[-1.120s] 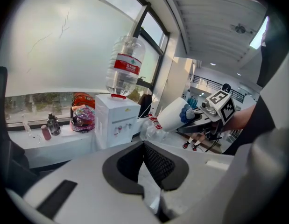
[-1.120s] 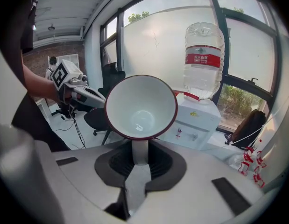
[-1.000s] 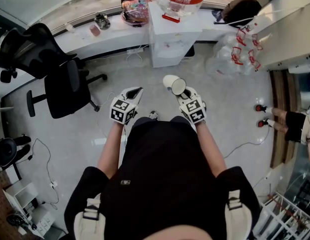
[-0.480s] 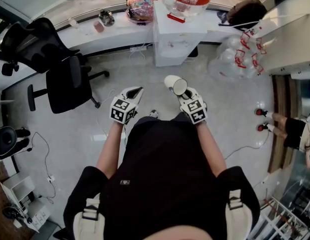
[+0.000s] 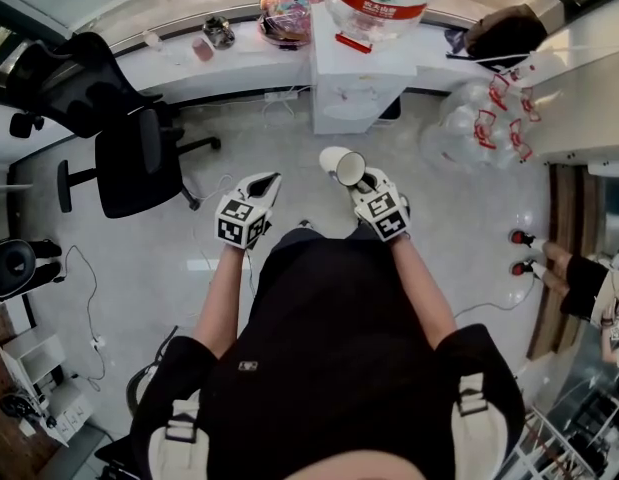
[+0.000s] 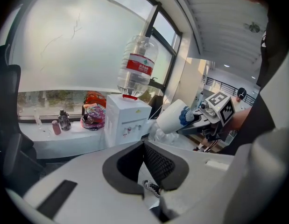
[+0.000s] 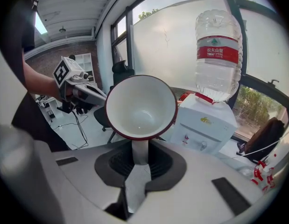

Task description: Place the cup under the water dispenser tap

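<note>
cup (image 7: pixel 140 107) clamped in right tongs (image 7: pixel 139 161), left tongs (image 6: pixel 145 146) closed and empty; dispenser (image 7: pixel 207 125) well ahead, so carrying and placing remain.

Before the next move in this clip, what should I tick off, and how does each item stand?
1. Grip on the cup: ok. The right gripper has its jaws closed on the handle of the cup.
2. Cup empty: ok. Its inside shows bare white.
3. Cup upright: not ok. It is tipped, with its mouth toward the person.
4. Cup under a tap: not ok. It hangs over the floor, short of the water dispenser.
5. Taps reachable: ok. The taps face the cup, and nothing shows beneath them.
6. Left gripper clear: ok. Its jaws are together and empty, apart from the cup.
</note>
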Tool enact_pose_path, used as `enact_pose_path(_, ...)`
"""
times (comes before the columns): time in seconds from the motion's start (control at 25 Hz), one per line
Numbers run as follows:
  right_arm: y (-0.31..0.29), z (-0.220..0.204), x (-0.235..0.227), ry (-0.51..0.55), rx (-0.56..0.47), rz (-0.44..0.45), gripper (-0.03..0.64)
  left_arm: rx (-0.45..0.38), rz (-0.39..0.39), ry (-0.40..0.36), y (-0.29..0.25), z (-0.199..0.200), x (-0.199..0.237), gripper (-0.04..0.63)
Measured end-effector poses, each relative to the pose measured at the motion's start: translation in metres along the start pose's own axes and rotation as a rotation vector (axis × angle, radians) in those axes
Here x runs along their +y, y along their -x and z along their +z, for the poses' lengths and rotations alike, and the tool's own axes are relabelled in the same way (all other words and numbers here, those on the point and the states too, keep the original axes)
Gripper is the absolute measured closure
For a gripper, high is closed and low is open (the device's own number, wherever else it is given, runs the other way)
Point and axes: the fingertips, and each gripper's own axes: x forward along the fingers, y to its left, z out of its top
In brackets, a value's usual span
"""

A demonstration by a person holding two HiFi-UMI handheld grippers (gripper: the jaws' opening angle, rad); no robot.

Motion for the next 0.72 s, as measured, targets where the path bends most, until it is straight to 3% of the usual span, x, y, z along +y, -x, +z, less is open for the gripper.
enact_pose_path(0.72,0.006,-0.038,-0.123,-0.078,0.034,0.048,0.578,0.058,-0.006,0.009,-0.117,0.06,-0.043,0.598)
